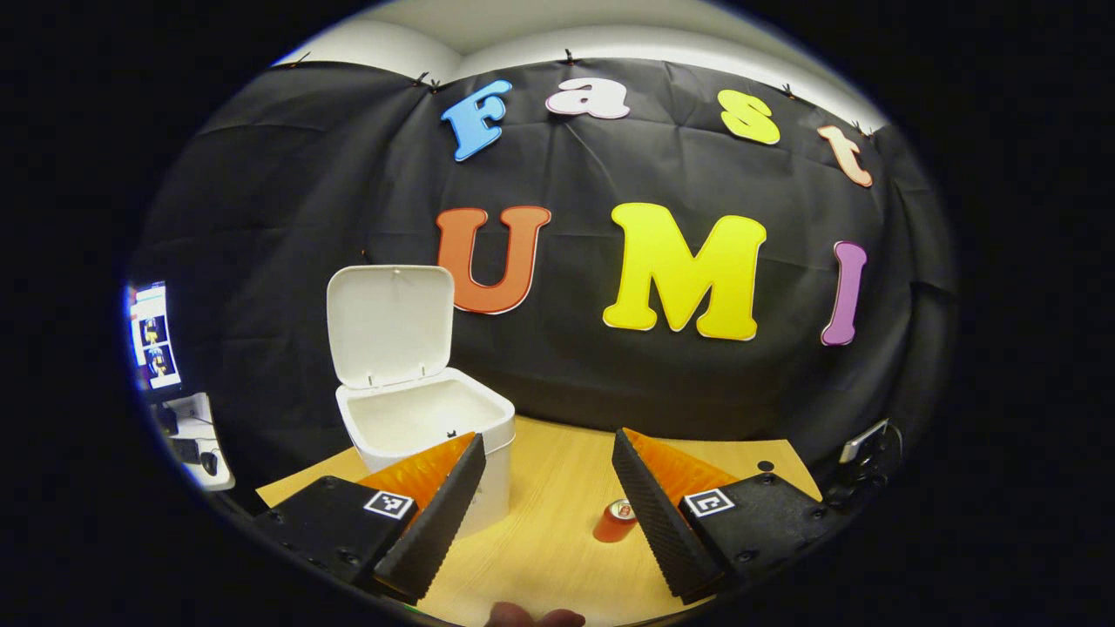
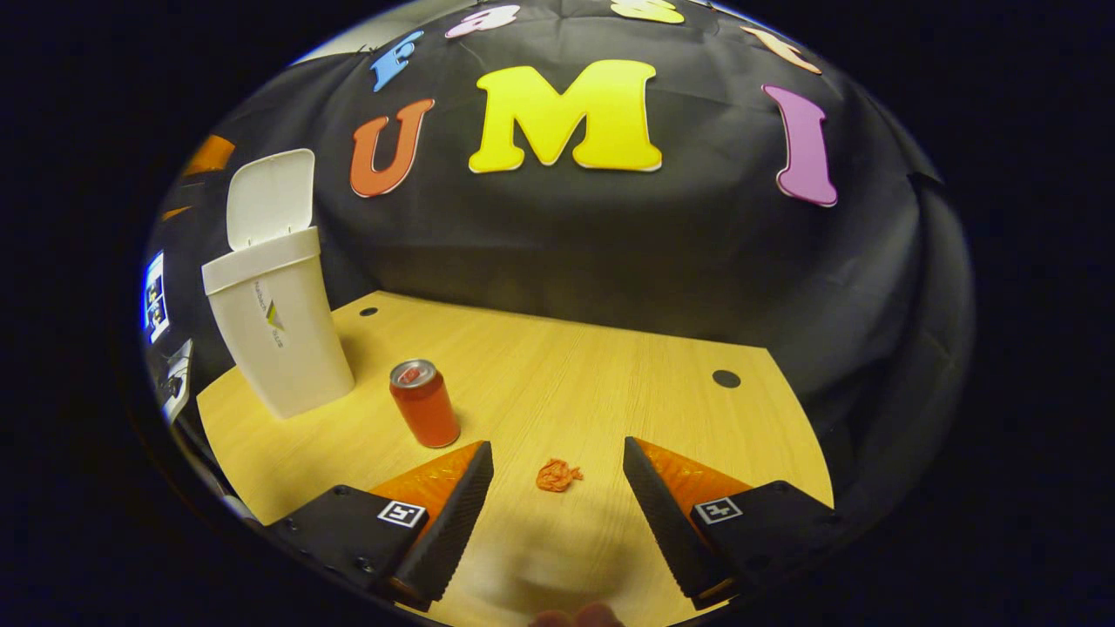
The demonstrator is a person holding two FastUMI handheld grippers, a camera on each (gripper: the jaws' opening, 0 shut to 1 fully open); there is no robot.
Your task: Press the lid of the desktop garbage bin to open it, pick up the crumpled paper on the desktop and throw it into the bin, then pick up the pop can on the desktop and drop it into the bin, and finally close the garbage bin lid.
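Bin (image 2: 277,335) sits far left on the desk (image 2: 610,366), lid (image 2: 268,198) already up and standing near vertical, so we read the press step as done. Pop can (image 2: 424,402) stands upright just right of the bin and nearer us, apart from it. Crumpled paper (image 2: 557,475) lies right of the can, near the front edge, lined up between the fingers of the right gripper (image 2: 557,492), which are spread wide with nothing in them. Paper isn't touching either finger.

Left gripper (image 1: 547,501) hovers above the desk by the bin opening, fingers also wide apart and empty.

Risks as we see them:
- Paper wad is small and low. Closing too high means the fingertips pass over it; closing off-centre flicks it sideways, possibly off the near edge.
- Light wad could cling to a pad on release and miss the opening.
- Can is close to the path from paper to bin. A low carry clips it, it tips and rolls.
- Left gripper is close to the bin rim. A bump there could shift the bin or knock the lid shut before anything goes in.
- Tall narrow bin, likely light: a hard push on the lid later could tip it.
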